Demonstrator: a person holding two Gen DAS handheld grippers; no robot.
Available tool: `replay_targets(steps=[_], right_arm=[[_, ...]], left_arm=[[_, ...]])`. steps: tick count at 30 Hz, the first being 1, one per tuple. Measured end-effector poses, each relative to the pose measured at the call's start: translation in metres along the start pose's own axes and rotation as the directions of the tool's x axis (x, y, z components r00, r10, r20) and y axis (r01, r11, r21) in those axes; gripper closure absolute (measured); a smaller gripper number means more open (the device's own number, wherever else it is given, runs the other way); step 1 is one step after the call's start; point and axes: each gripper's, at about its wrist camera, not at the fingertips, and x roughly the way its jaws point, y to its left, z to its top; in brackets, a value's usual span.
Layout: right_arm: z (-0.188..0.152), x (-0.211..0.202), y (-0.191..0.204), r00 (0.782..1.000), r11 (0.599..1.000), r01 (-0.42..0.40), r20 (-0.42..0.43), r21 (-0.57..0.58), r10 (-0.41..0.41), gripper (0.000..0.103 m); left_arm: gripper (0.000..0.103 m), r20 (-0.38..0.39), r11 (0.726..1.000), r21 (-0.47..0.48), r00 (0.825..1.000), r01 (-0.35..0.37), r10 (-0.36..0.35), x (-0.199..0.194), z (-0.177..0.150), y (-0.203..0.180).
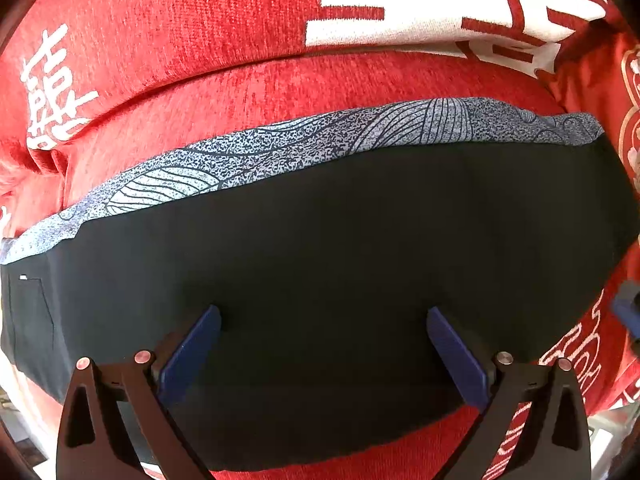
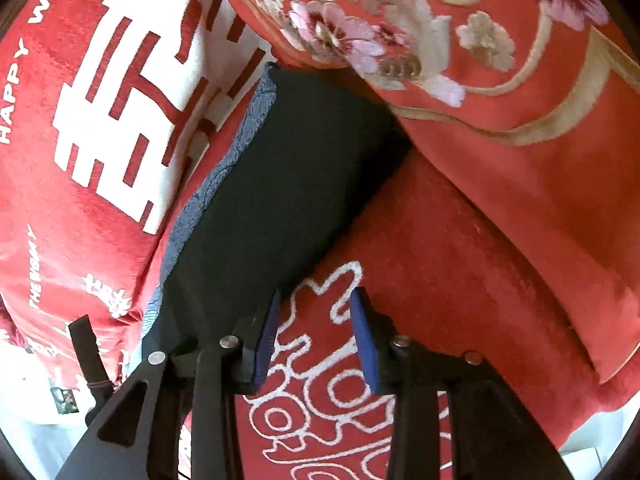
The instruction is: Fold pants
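My left gripper point(image 1: 323, 316) is spread wide over the folded pants point(image 1: 320, 248) on the red cover point(image 1: 200, 12), gripping nothing. My right gripper point(image 2: 316, 300), jaws partly apart and empty, hangs just beside them.

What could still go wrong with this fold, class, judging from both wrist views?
1. The left hand-held gripper hangs open over the folded black pants; closing there could pinch only the top layer and drag the fold apart.
2. The patterned grey lining peeks out along one edge, so the layers may be misaligned.
3. The pants' far end sits tucked against the embroidered red cushion, which could snag them. The right hand-held gripper is open and empty beside the pants.
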Motion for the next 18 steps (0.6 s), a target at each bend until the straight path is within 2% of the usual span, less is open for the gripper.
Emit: replay_targets(steps=[5, 9, 11, 14, 17, 18], right_arm=[[0.033, -0.012, 0.051, 0.987, 0.977, 0.08, 0.154, -0.2, -0.049, 0.064], [0.085, 0.016, 0.073, 0.977, 0.953, 0.142, 0.192, -0.268, -0.091, 0.064], [0.1, 0.037, 0.079, 0.975, 0.935, 0.18, 0.183, -0.307, -0.127, 0.064], [0.11, 0.062, 0.069, 0.967, 0.922, 0.244, 0.149, -0.302, -0.207, 0.064], [0.113, 0.066, 0.061, 0.956, 0.92, 0.275, 0.178, -0.281, -0.232, 0.078], [0.111, 0.065, 0.063, 0.95, 0.911, 0.295, 0.191, -0.289, -0.247, 0.078]], left_arm=[[0.0, -0.002, 1.0, -0.002, 1.0, -0.003, 0.003, 0.0, 0.001, 0.0], [0.0, -0.004, 1.0, -0.003, 1.0, 0.001, -0.001, -0.001, 0.002, 0.0], [0.0, -0.002, 1.0, -0.003, 1.0, 0.001, -0.001, -0.001, 0.002, 0.0], [0.0, 0.001, 1.0, -0.002, 1.0, 0.004, -0.004, -0.001, 0.0, 0.001], [0.0, 0.005, 1.0, -0.002, 1.0, 0.009, -0.008, -0.001, -0.002, 0.003], [0.0, 0.006, 1.0, -0.001, 1.0, 0.01, -0.01, -0.002, -0.002, 0.003]])
